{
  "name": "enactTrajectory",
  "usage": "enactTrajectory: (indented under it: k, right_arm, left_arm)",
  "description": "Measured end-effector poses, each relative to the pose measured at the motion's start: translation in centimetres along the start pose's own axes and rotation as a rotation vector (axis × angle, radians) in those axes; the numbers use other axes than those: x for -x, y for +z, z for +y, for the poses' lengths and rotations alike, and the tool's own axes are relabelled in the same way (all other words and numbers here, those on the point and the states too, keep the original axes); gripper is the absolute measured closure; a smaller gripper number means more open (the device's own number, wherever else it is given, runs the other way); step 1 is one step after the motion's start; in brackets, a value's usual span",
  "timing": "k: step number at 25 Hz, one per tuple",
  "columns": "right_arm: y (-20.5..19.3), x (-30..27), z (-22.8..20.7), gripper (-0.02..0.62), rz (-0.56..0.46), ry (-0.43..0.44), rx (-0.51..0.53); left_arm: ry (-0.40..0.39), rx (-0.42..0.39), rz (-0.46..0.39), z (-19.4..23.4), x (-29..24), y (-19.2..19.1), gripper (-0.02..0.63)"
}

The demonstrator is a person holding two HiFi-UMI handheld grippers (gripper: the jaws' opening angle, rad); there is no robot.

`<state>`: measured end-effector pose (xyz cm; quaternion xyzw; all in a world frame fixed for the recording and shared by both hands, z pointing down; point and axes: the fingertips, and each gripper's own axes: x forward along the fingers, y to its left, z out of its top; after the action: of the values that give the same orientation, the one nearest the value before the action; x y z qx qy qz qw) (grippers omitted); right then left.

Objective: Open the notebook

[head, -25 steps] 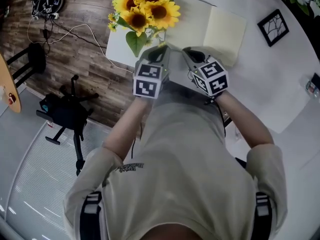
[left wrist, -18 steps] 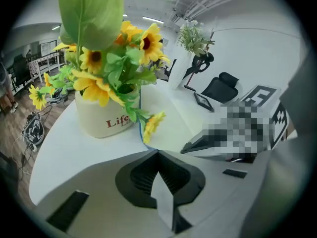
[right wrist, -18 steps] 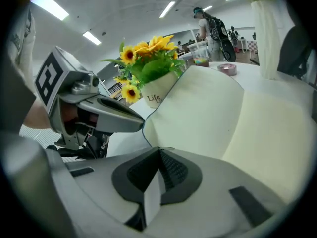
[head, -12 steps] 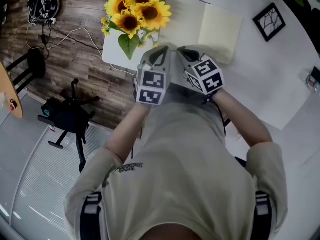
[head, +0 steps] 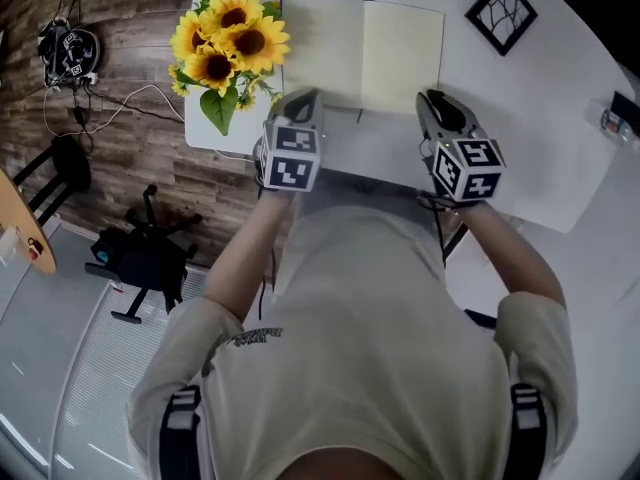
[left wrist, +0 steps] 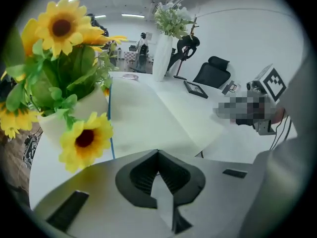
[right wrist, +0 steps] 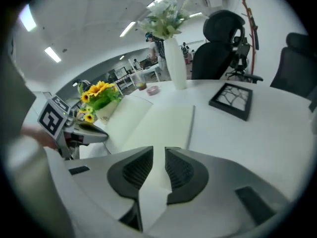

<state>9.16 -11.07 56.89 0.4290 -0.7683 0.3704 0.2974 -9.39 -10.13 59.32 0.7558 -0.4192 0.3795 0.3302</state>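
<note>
The notebook (head: 362, 53) lies open and flat on the white table (head: 540, 138), showing two blank cream pages. My left gripper (head: 305, 100) hovers at its near left corner, beside the sunflowers. In the left gripper view its jaws (left wrist: 157, 153) meet at the tips with nothing between them, and the notebook (left wrist: 148, 115) lies just ahead. My right gripper (head: 432, 100) is over the near right corner. Its jaws (right wrist: 159, 150) are opening with a clear gap and nothing held; the notebook (right wrist: 158, 123) shows beyond them.
A vase of sunflowers (head: 225, 43) stands at the table's left edge, close to the left gripper. A black picture frame (head: 500, 13) lies at the back right. A tall white vase (right wrist: 176, 63) stands farther back. Wooden floor and cables lie beyond the left edge.
The right gripper has swung right, away from the left one, to the notebook's right corner, and its jaws have parted. The left gripper shifted slightly. The notebook stays open.
</note>
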Motion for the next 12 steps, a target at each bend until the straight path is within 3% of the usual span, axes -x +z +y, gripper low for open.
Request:
enactTrajectory:
  k: [2, 4, 9, 12]
  right_arm:
    - [-1.8, 1.0, -2.4, 0.506, 0.039, -0.05, -0.002]
    - [-3.0, 1.0, -2.9, 0.465, 0.077, -0.036, -0.022]
    - [-3.7, -0.3, -2.4, 0.466, 0.107, -0.016, -0.065]
    - [-3.7, 0.0, -2.7, 0.507, 0.104, -0.035, -0.144]
  left_arm:
    - [-0.001, -0.016, 0.008, -0.1, 0.0, 0.0, 0.594]
    - [0.0, -0.011, 0.012, -0.1, -0.2, 0.1, 0.594]
    - [0.016, -0.009, 0.017, 0.1, -0.4, 0.2, 0.594]
    - [0.012, 0.005, 0.014, 0.1, -0.6, 0.1, 0.592]
